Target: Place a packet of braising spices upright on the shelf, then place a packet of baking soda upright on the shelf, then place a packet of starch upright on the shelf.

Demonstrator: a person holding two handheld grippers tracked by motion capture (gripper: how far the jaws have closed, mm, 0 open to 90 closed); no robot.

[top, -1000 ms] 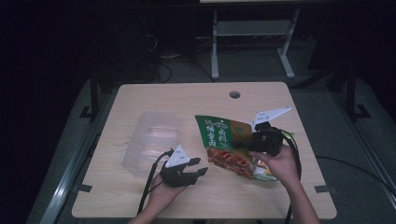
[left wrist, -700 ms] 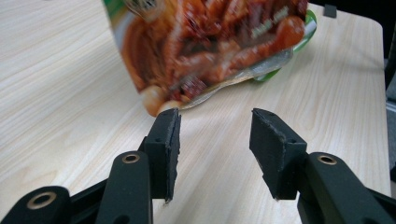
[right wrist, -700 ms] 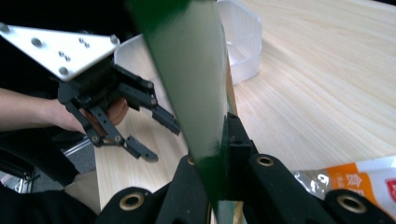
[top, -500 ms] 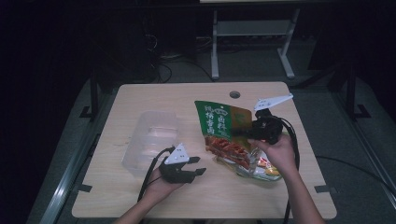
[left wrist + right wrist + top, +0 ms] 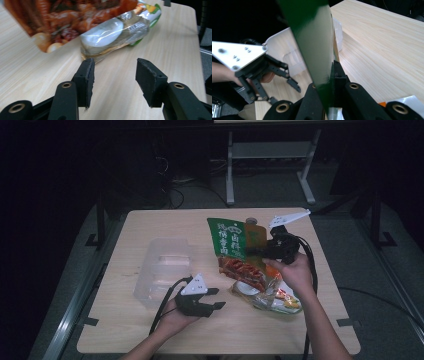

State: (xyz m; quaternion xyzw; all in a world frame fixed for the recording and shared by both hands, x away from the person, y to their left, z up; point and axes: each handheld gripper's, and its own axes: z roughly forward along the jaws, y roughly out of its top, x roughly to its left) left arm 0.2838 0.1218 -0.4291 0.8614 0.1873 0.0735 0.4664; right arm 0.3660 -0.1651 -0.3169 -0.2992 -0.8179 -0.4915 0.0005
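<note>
A green and red food pouch (image 5: 234, 242) hangs tilted above the table's middle. My right gripper (image 5: 254, 251) is shut on its right edge, and in the right gripper view the pouch's green edge (image 5: 312, 37) runs up from between the closed jaws of that gripper (image 5: 329, 83). A second packet (image 5: 270, 296) in clear wrap lies flat on the table under the pouch. My left gripper (image 5: 216, 299) rests open near the front edge, pointing at that packet (image 5: 117, 32). Nothing is between the fingers of the left gripper (image 5: 113, 75). The pouch's red lower part (image 5: 75, 15) hangs above them.
A clear plastic container (image 5: 162, 266) stands on the left half of the wooden table (image 5: 150, 330), just behind the left hand. In the right gripper view the container (image 5: 294, 58) sits beyond the left gripper (image 5: 274, 72). A metal stand (image 5: 270, 155) is on the floor beyond.
My right gripper has carried the green pouch upward and toward the table's far side, so more of it is off the table. The left gripper has barely moved.
</note>
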